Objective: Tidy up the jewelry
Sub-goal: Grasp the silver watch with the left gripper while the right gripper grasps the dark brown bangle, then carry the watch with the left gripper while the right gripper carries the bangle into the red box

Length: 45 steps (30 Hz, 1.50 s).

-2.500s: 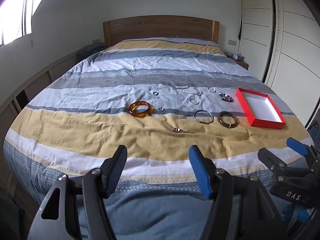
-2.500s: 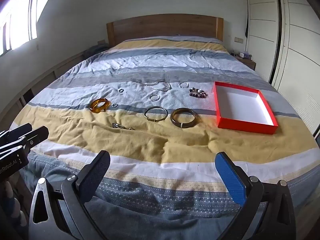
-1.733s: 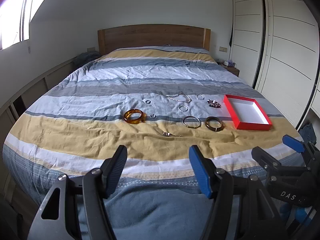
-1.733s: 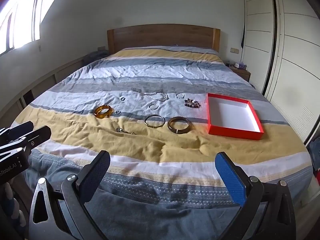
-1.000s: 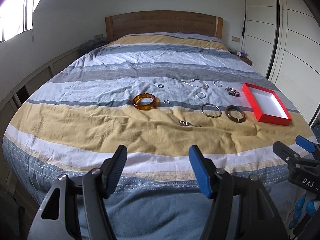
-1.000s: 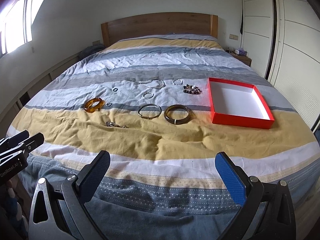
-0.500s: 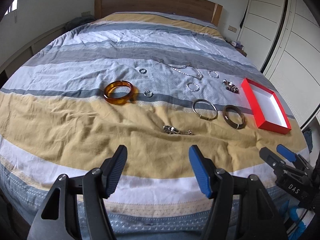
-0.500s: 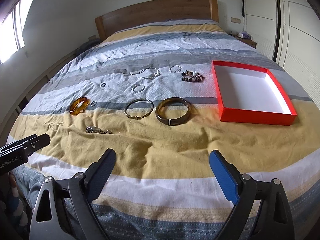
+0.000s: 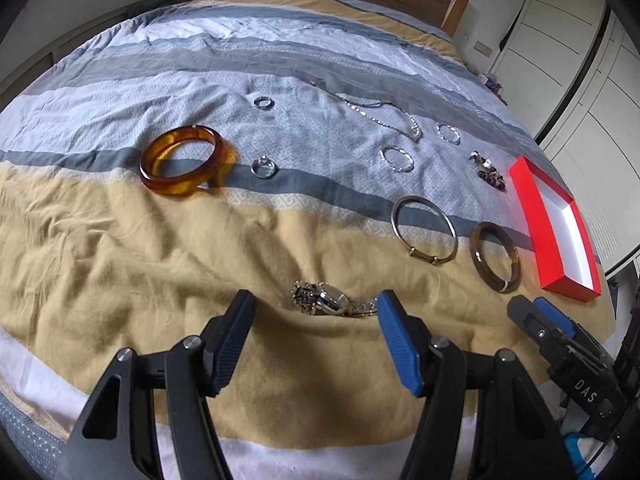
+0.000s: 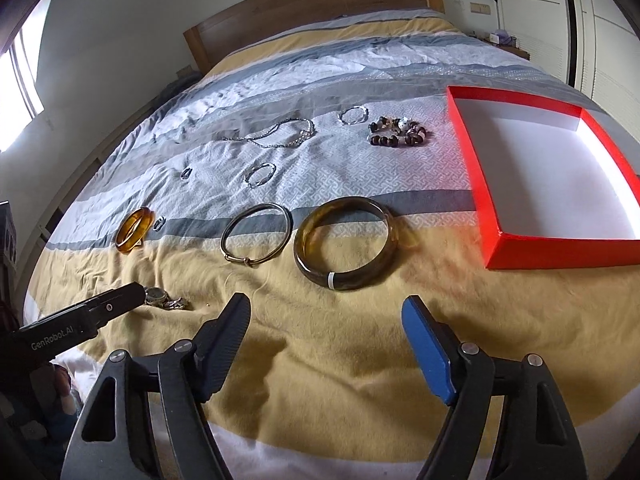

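Note:
Jewelry lies spread on a striped bed. My left gripper (image 9: 316, 312) is open just short of a silver watch (image 9: 328, 304). My right gripper (image 10: 326, 316) is open, just short of a dark brown bangle (image 10: 344, 248). A thin metal bangle (image 10: 256, 238) lies to its left, an amber bangle (image 9: 182, 160) farther left. Small rings (image 9: 263, 168), silver hoops (image 9: 396, 159), a chain necklace (image 10: 276, 136) and a beaded bracelet (image 10: 396, 134) lie behind. An empty red box (image 10: 492, 200) with a white inside sits at the right.
The bedspread (image 9: 120, 260) is wrinkled under the jewelry. A wooden headboard (image 10: 312, 4) stands at the far end. White wardrobe doors (image 9: 580, 80) run along the right side, with a nightstand (image 10: 504, 40) in the corner.
Both grippers have moved forward and down over the bed, close to the jewelry. The left one has neared the watch, the right one the brown bangle. Both stay open.

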{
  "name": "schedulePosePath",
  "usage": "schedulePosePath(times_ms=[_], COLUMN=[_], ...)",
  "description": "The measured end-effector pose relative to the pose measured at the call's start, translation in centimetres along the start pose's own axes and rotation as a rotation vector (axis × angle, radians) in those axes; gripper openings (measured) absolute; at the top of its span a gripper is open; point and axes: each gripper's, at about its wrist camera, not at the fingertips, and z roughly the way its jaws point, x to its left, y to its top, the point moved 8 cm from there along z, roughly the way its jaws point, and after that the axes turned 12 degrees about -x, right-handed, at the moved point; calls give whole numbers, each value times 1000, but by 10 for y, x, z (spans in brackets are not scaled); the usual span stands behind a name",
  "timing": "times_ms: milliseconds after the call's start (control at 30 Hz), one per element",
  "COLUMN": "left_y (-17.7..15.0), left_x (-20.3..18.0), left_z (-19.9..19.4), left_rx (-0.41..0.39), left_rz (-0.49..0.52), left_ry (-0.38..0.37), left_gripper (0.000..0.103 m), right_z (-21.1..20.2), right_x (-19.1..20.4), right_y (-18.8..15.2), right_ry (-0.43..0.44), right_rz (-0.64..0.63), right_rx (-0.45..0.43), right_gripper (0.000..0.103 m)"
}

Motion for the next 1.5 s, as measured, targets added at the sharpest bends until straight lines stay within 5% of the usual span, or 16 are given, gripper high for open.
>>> schedulePosePath(times_ms=[400, 867, 1200, 1500], left_y=[-4, -11, -12, -8], left_x=[-7, -17, -26, -26], left_z=[20, 35, 45, 39], left_rx=[33, 85, 92, 72], left_rz=[-28, -51, -14, 0], left_ry=[-69, -152, -144, -141], left_gripper=[58, 26, 26, 19], right_z=[31, 48, 59, 68], right_x=[-11, -20, -34, -34], right_y=[3, 7, 12, 14], right_ry=[22, 15, -8, -96], right_rz=[86, 122, 178, 71], right_rx=[16, 20, 29, 77], right_gripper=[71, 61, 35, 9])
